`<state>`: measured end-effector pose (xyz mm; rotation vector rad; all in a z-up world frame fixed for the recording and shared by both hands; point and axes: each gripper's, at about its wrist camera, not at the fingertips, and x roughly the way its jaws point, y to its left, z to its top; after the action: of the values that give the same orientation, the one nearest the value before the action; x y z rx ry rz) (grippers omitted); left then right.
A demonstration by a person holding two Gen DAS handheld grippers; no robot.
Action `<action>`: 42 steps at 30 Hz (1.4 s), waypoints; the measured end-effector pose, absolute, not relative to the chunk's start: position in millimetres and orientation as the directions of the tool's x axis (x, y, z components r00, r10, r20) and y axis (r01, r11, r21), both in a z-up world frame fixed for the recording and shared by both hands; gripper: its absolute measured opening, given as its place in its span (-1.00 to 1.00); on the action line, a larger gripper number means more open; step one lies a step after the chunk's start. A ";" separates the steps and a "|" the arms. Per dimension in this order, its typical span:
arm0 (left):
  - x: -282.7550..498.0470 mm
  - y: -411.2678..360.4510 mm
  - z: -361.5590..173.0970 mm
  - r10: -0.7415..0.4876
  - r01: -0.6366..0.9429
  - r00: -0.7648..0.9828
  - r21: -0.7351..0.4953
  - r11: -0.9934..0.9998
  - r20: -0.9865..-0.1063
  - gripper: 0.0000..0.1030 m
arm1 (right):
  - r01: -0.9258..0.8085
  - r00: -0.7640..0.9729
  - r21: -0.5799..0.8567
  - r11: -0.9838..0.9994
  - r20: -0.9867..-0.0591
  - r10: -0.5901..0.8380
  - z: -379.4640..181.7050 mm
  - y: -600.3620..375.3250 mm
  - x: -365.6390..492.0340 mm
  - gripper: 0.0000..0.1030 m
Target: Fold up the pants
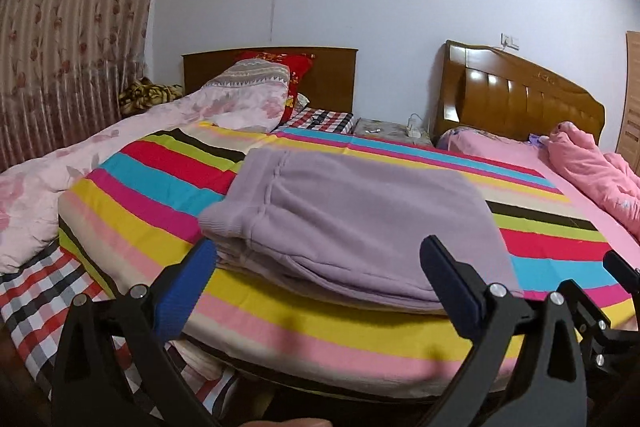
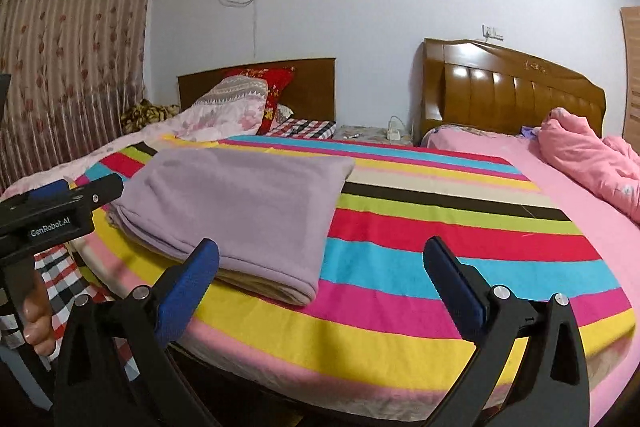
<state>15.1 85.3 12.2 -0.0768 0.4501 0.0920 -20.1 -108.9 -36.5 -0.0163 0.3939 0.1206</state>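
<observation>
- Lilac pants (image 1: pixel 360 223) lie folded into a flat stack on the striped blanket (image 1: pixel 160 167), near its front edge and toward its left side.
- Ribbed cuff (image 1: pixel 222 217) sits on the stack's left end; the layers show stacked along the front edge.
- Step: fold looks done or nearly done, both tools off the cloth. Judgement only.
- Left hand-held gripper (image 1: pixel 320 255): jaws wide, nothing between the pads; tips just in front of the pants' front edge, not pressing on it.
- Right hand-held gripper (image 2: pixel 322 255): jaws wide, empty; its left finger is in front of the pants' right front corner, its right finger over bare blanket to the right of the pants.
- Both point slightly downward across the blanket toward the headboards.
- In the right wrist view, a hand (image 2: pixel 38 319) grips the left tool's handle, left of the pants.
- Next, if anything: square the stack's front edge or back away; no re-grip seems needed.
</observation>
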 end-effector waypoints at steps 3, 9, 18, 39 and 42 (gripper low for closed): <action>14.7 86.7 13.0 0.074 -0.108 0.898 -0.053 0.993 -0.433 0.97 | -0.136 0.917 -0.008 0.991 -0.380 0.123 -37.9 -106.3 -24.3 0.92; 15.6 82.5 12.1 0.097 -0.119 0.890 -0.020 0.993 -0.446 0.97 | -0.164 0.921 -0.041 0.986 -0.365 0.138 -37.5 -97.2 -33.1 0.92; 10.2 73.5 15.9 0.116 -0.109 0.901 0.041 0.993 -0.417 0.97 | -0.185 0.919 -0.063 0.981 -0.364 0.149 -36.4 -90.2 -36.2 0.92; -0.8 78.2 20.2 0.092 -0.103 0.913 -0.006 0.995 -0.398 0.97 | -0.183 0.917 -0.061 0.981 -0.369 0.148 -37.3 -92.7 -35.9 0.92; -1.7 77.9 20.8 0.089 -0.099 0.915 -0.006 0.995 -0.395 0.97 | -0.180 0.918 -0.058 0.982 -0.369 0.146 -36.9 -92.9 -36.3 0.92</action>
<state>-1.7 77.9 20.8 -0.0265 0.4051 0.0970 -36.3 -92.9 -36.9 -0.0910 0.3724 0.1680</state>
